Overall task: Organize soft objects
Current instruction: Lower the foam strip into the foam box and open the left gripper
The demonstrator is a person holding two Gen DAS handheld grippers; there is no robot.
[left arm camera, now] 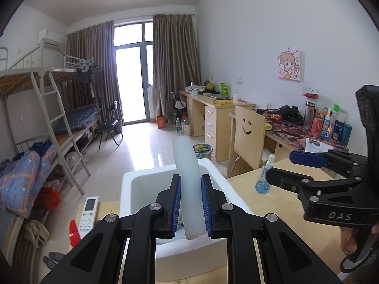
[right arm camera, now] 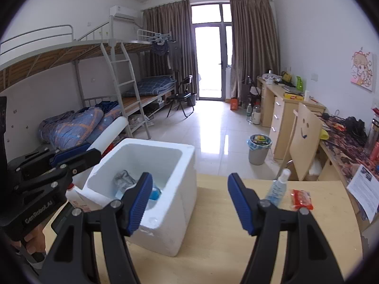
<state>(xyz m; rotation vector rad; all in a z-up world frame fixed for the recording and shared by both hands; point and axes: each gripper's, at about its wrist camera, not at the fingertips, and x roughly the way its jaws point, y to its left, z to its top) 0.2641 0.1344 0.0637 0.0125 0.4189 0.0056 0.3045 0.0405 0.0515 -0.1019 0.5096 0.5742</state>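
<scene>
In the left wrist view my left gripper (left arm camera: 191, 179) is shut on a long white foam tube (left arm camera: 186, 156). The tube sticks forward and upward above a white foam box (left arm camera: 129, 179) on the wooden table. In the right wrist view the box (right arm camera: 180, 203) holds a grey cloth (right arm camera: 123, 177) and a blue item (right arm camera: 155, 193). My right gripper (right arm camera: 190, 179) stands open over the table just right of the box, nothing between its fingers. It also shows at the right of the left view (left arm camera: 279, 165). The left gripper (right arm camera: 94, 151) with the tube (right arm camera: 111, 130) sits left of the box.
A blue spray bottle (right arm camera: 277, 187) and a red packet (right arm camera: 300, 198) lie on the table to the right. A remote control (left arm camera: 87, 213) and a red object (left arm camera: 74, 233) lie left of the box. A white bottle (right arm camera: 78, 198) stands by the box's left side. A smiley chair (right arm camera: 305, 139) stands beyond.
</scene>
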